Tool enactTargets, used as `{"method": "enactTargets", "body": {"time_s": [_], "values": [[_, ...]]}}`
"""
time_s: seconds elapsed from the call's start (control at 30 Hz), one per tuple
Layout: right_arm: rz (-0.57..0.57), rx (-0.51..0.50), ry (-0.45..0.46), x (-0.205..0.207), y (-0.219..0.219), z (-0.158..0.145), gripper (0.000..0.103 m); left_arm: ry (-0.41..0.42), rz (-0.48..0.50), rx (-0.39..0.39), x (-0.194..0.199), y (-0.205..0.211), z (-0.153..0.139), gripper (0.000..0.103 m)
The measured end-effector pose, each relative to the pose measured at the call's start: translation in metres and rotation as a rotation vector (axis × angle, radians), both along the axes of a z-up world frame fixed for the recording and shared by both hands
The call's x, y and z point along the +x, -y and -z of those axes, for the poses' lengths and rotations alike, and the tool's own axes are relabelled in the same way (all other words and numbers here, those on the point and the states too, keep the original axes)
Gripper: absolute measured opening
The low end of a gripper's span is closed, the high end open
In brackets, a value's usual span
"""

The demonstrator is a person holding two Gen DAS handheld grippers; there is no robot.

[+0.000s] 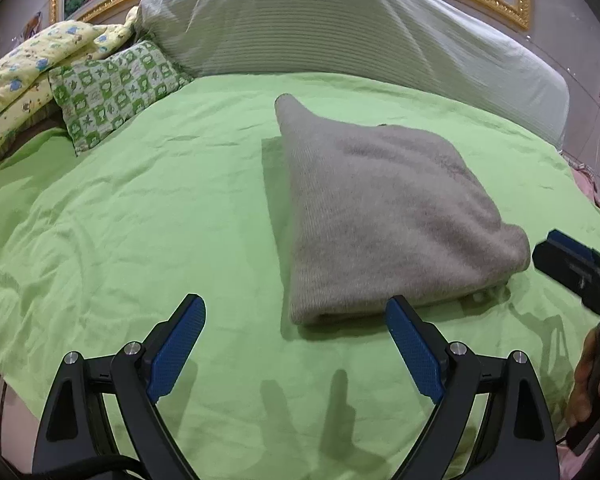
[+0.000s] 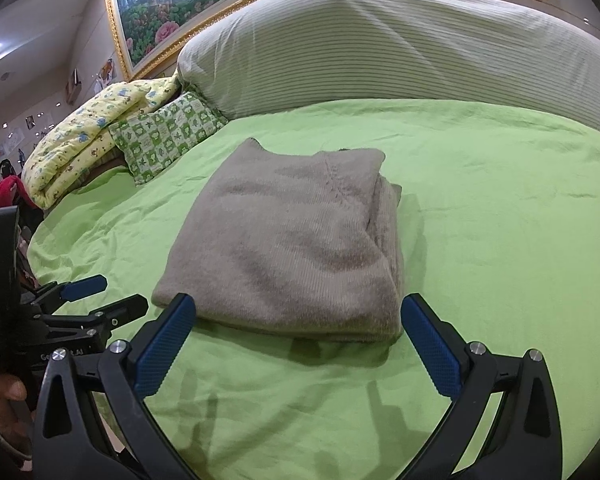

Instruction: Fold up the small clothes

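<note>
A grey-brown knitted garment [image 1: 384, 216] lies folded into a compact rectangle on the green bedsheet [image 1: 140, 220]. It also shows in the right wrist view [image 2: 288, 240], with stacked layers along its right edge. My left gripper [image 1: 296, 312] is open and empty, just short of the garment's near left corner. My right gripper [image 2: 298, 312] is open and empty, its fingers straddling the garment's near edge without touching it. The left gripper shows at the left of the right wrist view [image 2: 100, 296], and the right gripper shows at the right edge of the left wrist view [image 1: 560, 256].
A large striped pale pillow [image 2: 400, 48] runs along the headboard. A green patterned small pillow [image 2: 168, 136] and a yellow printed quilt [image 2: 84, 136] lie at the back left. A gold-framed flower painting [image 2: 160, 12] hangs behind. Red cloth [image 2: 2, 196] sits at the far left.
</note>
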State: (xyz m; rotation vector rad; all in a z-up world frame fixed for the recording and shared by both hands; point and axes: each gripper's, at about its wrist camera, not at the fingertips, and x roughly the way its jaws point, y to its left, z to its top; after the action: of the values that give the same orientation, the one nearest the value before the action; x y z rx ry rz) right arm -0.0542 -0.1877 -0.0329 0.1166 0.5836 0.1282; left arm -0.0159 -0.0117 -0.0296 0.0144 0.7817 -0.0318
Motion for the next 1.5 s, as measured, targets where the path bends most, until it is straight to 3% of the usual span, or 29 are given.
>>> {"method": "enactTargets", "body": {"time_s": [0.2, 0.33, 0.43, 0.57, 0.77, 0.83, 0.87, 0.93, 1.03, 1.13, 1.23, 1.33, 1.5], "values": [[0.011, 0.030, 0.014, 0.043, 0.016, -0.025, 0.102, 0.001, -0.001, -0.108, 0.037, -0.015, -0.013, 0.092], [0.028, 0.074, -0.041, 0.092, 0.031, -0.030, 0.102, -0.020, -0.002, -0.163, 0.075, -0.025, -0.019, 0.092], [0.037, 0.113, -0.086, 0.125, 0.041, -0.025, 0.094, -0.052, -0.009, -0.185, 0.099, -0.032, -0.015, 0.092], [0.038, 0.133, -0.182, 0.163, 0.047, -0.008, 0.063, -0.087, -0.022, -0.229, 0.128, -0.042, -0.007, 0.092], [0.035, 0.150, -0.237, 0.189, 0.055, 0.008, 0.044, -0.155, 0.009, -0.252, 0.171, -0.040, 0.009, 0.092], [0.029, 0.135, -0.230, 0.190, 0.056, 0.005, 0.017, -0.161, 0.020, -0.267, 0.181, -0.037, 0.012, 0.091], [0.022, 0.143, -0.224, 0.191, 0.057, 0.002, 0.015, -0.156, 0.019, -0.266, 0.183, -0.036, 0.011, 0.088], [0.007, 0.135, -0.167, 0.188, 0.056, -0.015, 0.013, -0.128, 0.028, -0.238, 0.188, -0.030, 0.002, 0.082], [0.011, 0.087, -0.076, 0.179, 0.051, -0.040, 0.011, -0.122, 0.036, -0.189, 0.191, -0.024, 0.004, 0.081], [0.040, 0.011, -0.121, 0.188, 0.050, -0.025, 0.011, -0.138, 0.034, -0.173, 0.190, -0.022, 0.013, 0.083], [0.054, 0.007, -0.245, 0.203, 0.055, 0.016, 0.012, -0.140, 0.043, -0.175, 0.188, -0.022, 0.017, 0.083], [0.071, 0.068, -0.214, 0.192, 0.063, 0.009, 0.019, -0.118, 0.043, -0.165, 0.177, -0.026, 0.009, 0.083], [0.083, 0.108, -0.139, 0.148, 0.070, -0.020, 0.020, -0.085, 0.045, -0.182, 0.138, -0.035, -0.006, 0.083]]}}
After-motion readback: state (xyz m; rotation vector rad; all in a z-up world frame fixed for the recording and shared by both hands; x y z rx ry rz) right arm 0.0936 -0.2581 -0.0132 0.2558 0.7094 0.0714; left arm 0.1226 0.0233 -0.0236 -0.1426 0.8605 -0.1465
